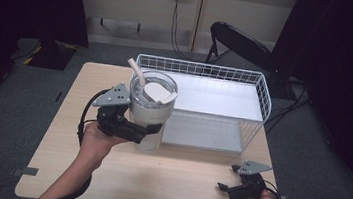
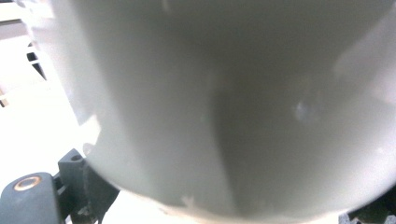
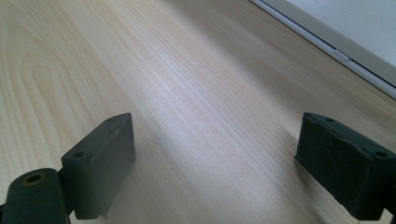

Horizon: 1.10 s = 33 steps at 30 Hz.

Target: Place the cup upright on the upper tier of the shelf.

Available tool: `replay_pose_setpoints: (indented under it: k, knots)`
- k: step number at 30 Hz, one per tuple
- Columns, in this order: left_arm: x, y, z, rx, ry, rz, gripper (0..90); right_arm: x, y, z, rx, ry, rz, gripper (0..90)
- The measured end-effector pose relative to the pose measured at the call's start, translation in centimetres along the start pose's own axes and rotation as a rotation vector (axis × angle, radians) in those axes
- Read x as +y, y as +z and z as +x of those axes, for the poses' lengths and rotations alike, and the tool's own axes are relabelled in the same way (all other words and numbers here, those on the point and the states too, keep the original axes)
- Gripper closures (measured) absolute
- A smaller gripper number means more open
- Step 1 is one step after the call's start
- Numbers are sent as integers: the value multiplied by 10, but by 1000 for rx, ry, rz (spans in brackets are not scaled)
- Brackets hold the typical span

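Observation:
A pale steel tumbler [image 1: 150,111] with a clear lid and a cream straw [image 1: 136,72] stands out near the table's middle, just in front of the wire basket. My left gripper [image 1: 153,129] is shut on its lower body from the left, a black jaw crossing its front. In the left gripper view the tumbler's wall [image 2: 224,102] looms close, with a black finger [image 2: 77,179] at the lower left. My right gripper [image 1: 223,187] rests at the table's front right, and its jaws [image 3: 215,163] stand wide open over bare wood.
A white wire basket [image 1: 261,89] with a flat white bottom occupies the table's far right half; its near side is lower. A black folding chair [image 1: 241,44] stands behind the table. Light wood tabletop [image 1: 170,179] stretches between the two hands.

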State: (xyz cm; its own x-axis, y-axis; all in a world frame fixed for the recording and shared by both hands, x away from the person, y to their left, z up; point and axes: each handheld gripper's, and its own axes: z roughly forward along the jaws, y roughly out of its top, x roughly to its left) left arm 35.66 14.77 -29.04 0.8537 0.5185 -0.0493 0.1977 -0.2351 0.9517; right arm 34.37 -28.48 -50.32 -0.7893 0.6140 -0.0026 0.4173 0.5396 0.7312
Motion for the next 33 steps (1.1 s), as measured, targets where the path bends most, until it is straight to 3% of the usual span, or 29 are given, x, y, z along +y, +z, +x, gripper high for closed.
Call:
replay_pose_setpoints:
  k: [3,18,27,33]
  knots:
    - [6,-1,2,-3,-13,-14,97,0,0,0,0,0,0,109]
    - [45,-2,6,-10,-4,-34,98,0,0,0,-1,0,-2,109]
    - [65,2,7,-7,15,-22,97,0,0,0,-1,1,-1,109]
    - [75,4,7,-11,1,-34,97,0,0,0,-1,2,-1,109]
